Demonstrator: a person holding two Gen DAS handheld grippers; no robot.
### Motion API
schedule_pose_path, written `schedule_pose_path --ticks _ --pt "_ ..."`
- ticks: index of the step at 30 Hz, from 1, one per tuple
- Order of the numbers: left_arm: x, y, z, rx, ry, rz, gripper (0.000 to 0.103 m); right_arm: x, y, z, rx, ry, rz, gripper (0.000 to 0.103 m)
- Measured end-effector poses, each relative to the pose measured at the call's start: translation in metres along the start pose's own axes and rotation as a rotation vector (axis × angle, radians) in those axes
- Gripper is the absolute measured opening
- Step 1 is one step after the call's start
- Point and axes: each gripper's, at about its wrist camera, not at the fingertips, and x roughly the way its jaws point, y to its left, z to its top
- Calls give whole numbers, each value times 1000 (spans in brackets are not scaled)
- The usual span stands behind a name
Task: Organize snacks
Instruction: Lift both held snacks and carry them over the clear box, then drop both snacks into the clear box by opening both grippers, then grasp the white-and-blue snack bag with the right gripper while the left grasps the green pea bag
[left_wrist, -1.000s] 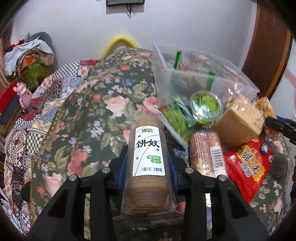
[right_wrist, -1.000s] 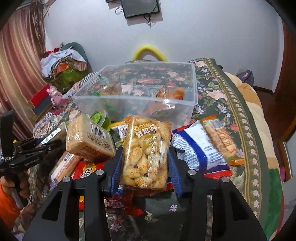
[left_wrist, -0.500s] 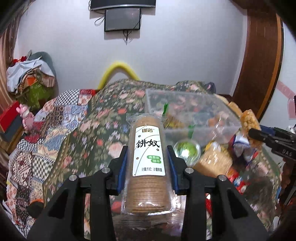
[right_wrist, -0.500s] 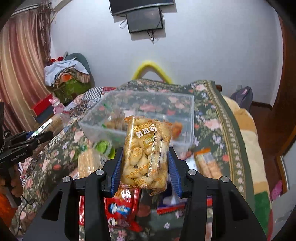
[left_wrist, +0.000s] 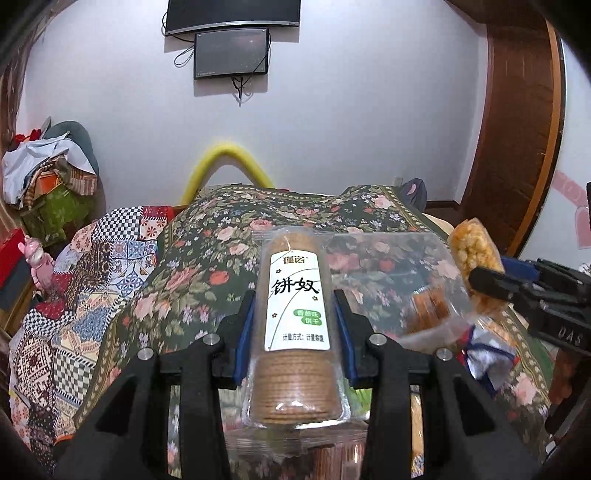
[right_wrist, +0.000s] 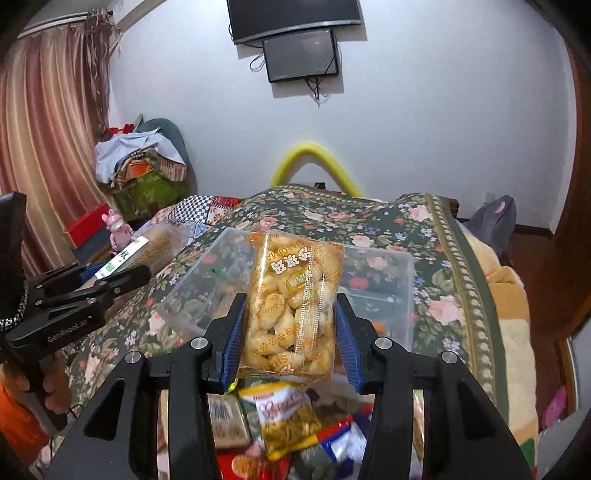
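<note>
My left gripper (left_wrist: 295, 314) is shut on a clear sleeve of round brown biscuits (left_wrist: 295, 332) with a white label, held up above the bed. My right gripper (right_wrist: 290, 317) is shut on a clear pack of yellow shaqima puffs (right_wrist: 293, 302), held up near the clear plastic bin (right_wrist: 384, 273). The bin also shows in the left wrist view (left_wrist: 388, 258), with a few snacks inside. The puff pack (left_wrist: 472, 251) and right gripper (left_wrist: 491, 284) show at the right of the left wrist view. The left gripper (right_wrist: 122, 278) with its biscuits (right_wrist: 155, 243) shows at the left of the right wrist view.
Loose snack packs (right_wrist: 288, 417) lie on the floral bedspread (left_wrist: 207, 266) below the grippers. A patchwork quilt (left_wrist: 85, 280) covers the bed's left side. A pile of clothes (right_wrist: 140, 155), a yellow arch (left_wrist: 229, 158) and a wall screen (left_wrist: 231, 53) are beyond.
Both grippers have lifted their packs up off the snack pile and tilted upward. The bin now sits lower in both views and more wall shows.
</note>
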Motion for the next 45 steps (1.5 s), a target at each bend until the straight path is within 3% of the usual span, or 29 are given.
schedule_pose_path --ticks 11,21,30,35,45 --pt "58 -7 13 -19 76 -25 39 61 1 1 -10 138 4 42" --pt "88 -6 11 -8 130 -19 40 86 -5 -5 -4 243 10 42" --pt "72 -2 13 -17 110 -29 40 77 0 -1 -18 222 12 43" --pt "46 2 11 -4 90 -36 41 51 -4 4 -25 162 1 50" --pt "6 15 -16 20 110 -31 56 -5 -33 -5 -17 92 -51 61"
